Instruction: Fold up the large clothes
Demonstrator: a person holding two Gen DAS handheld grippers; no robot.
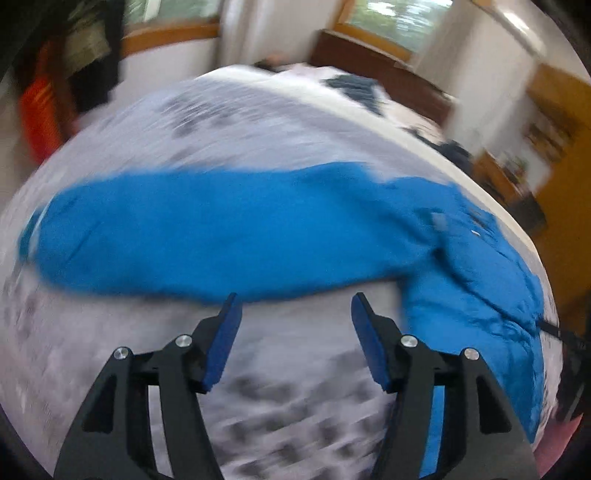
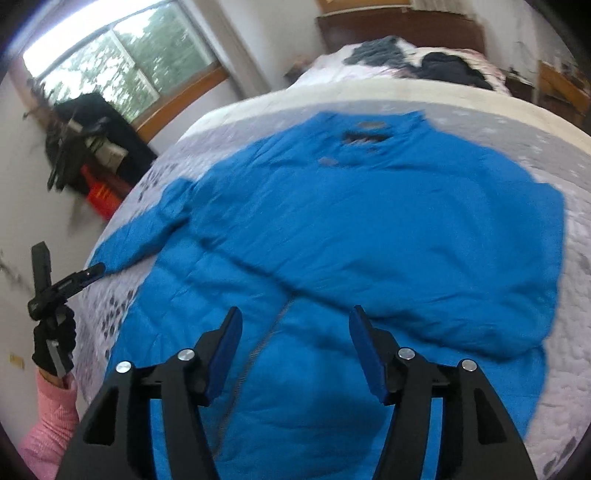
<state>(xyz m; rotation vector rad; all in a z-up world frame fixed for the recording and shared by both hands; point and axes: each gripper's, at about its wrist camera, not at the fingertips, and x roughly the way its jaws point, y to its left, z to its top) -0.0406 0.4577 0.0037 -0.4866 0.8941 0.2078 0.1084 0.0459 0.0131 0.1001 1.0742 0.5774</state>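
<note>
A bright blue padded jacket (image 2: 369,229) lies spread flat on a bed with a grey and white patterned quilt (image 2: 576,295), zip running down its front. My right gripper (image 2: 295,321) hovers open over the jacket's lower front, nothing between its blue pads. One sleeve (image 1: 221,236) stretches out sideways in the left wrist view, joined to the jacket body (image 1: 480,295) at right. My left gripper (image 1: 295,306) stands open just short of that sleeve's near edge, holding nothing. The right wrist view also catches the left gripper (image 2: 88,273) beside the sleeve end, held by a black-gloved hand (image 2: 51,343) with a pink sleeve.
Dark clothes (image 2: 450,70) are heaped near the wooden headboard (image 2: 399,29). A window (image 2: 110,62) and a black rack with a red item (image 2: 99,192) stand past the bed's left side. Wooden furniture (image 2: 561,92) is at the far right. Both views are motion-blurred.
</note>
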